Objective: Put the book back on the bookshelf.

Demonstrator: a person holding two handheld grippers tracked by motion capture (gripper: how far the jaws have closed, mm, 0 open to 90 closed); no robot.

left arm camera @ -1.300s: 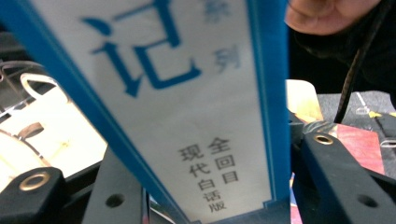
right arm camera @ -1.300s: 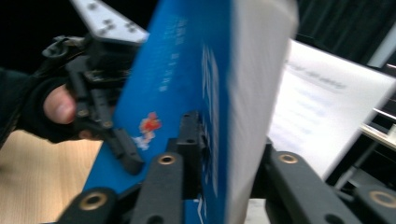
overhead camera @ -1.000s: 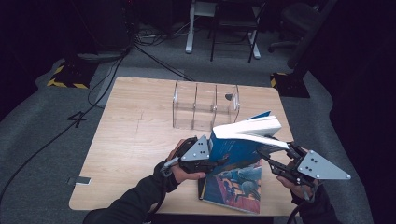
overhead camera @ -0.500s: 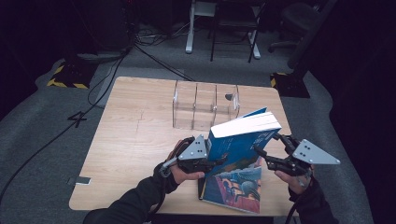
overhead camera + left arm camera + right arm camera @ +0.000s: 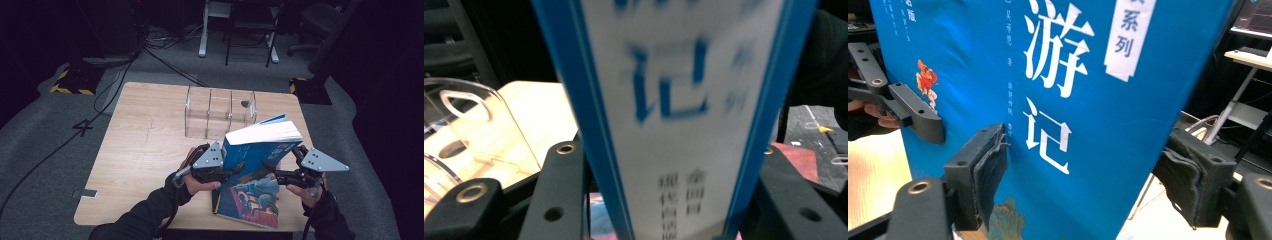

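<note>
Currently my left tongs (image 5: 235,172) are clamping the blue book's (image 5: 260,147) spine; my right tongs (image 5: 272,172), just opened, are straddling its cover unpressed.

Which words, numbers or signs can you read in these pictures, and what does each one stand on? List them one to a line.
"游记": large white characters on the blue book cover, right gripper view.
"系列": on a white label at the cover's top.
"记": blue character on the book's white spine, left gripper view; the small characters below it are too blurred to read.
"4": dark mark on the grey floor left of the table.
The cover's small white print is too small to read.
</note>
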